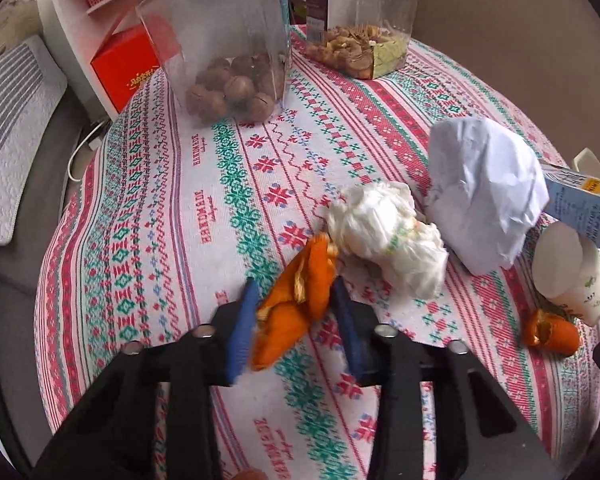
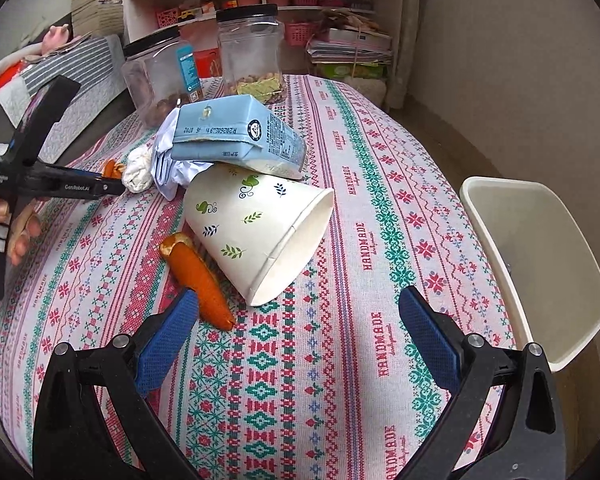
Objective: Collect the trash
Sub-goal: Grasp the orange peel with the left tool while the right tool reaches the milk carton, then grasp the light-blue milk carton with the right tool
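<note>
Trash is still pretty much all over the table (image 2: 380, 208), so I'd say this one is barely started. The left gripper (image 1: 296, 312) has its blue pads closed in on a big orange peel (image 1: 296, 292), looks pinched and maybe just lifting off the cloth, though I can't really tell if it's clear of the table. Right gripper (image 2: 296, 340) is wide open with nothing in it, hovering low over the cloth near the paper cup (image 2: 260, 236), which is lying on its side. A second peel (image 2: 200, 280) sits right beside the cup, close to the right gripper's left pad. Behind that there's a blue carton (image 2: 240, 136) leaning on top of the cup, a crumpled sheet of paper (image 1: 484, 192) and a wadded tissue (image 1: 384, 232) touching the held peel. The white bin (image 2: 540, 264) sits at the table's right edge and looks empty as far as I can see. So my guess: nothing binned yet, six-ish pieces left. The two nut jars (image 2: 204, 72) at the back probably aren't trash.
</note>
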Action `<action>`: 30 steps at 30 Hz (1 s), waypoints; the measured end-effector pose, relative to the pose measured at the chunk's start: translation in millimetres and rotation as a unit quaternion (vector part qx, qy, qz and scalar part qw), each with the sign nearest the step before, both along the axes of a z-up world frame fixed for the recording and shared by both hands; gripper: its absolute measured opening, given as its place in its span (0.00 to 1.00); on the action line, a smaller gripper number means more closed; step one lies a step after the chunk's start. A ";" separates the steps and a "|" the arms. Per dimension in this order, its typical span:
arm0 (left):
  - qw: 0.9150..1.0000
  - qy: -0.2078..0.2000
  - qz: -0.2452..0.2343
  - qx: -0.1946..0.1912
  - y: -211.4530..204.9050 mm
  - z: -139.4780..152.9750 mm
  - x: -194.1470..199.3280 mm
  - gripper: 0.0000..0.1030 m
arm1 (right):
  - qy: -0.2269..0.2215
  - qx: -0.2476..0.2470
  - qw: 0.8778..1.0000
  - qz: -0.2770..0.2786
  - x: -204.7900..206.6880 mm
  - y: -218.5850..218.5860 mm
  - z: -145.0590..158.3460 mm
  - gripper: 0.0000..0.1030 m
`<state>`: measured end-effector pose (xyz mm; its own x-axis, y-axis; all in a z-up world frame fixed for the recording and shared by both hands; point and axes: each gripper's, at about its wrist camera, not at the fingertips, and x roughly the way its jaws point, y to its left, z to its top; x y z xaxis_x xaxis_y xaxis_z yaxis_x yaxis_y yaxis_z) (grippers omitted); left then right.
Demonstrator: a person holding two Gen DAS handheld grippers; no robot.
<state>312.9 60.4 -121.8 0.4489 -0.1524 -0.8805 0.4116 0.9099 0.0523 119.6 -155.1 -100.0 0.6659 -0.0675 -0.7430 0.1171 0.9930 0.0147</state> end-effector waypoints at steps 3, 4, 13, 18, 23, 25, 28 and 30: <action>1.000 -0.014 0.016 0.003 -3.1 -0.7 -14.9 0.23 | -0.004 0.005 1.000 -0.004 -1.8 -0.1 3.2 0.93; 1.000 -0.016 0.023 -0.001 -2.4 -1.6 -19.9 0.21 | -0.007 0.006 1.000 -0.006 -2.6 -0.2 5.0 0.93; 0.994 -0.026 0.091 -0.056 8.3 5.5 -80.0 0.20 | -0.036 0.017 0.999 -0.023 2.7 -6.3 30.2 0.93; 0.993 -0.033 0.094 -0.058 7.6 6.2 -113.0 0.20 | -0.058 0.001 0.998 -0.036 26.9 3.9 49.0 0.93; 0.993 -0.039 0.090 -0.067 0.8 11.4 -131.8 0.20 | -0.052 -0.033 0.997 -0.041 59.3 21.9 52.8 0.93; 0.993 -0.043 0.087 -0.070 -2.7 13.3 -137.1 0.20 | -0.039 -0.044 0.997 -0.045 71.4 26.3 45.3 0.93; 0.992 -0.046 0.088 -0.072 -5.3 13.6 -142.0 0.20 | -0.031 -0.050 0.997 -0.047 82.7 29.5 36.4 0.93; 0.992 -0.048 0.093 -0.071 -5.4 13.1 -144.6 0.20 | -0.030 -0.045 0.997 -0.046 88.2 27.5 33.4 0.92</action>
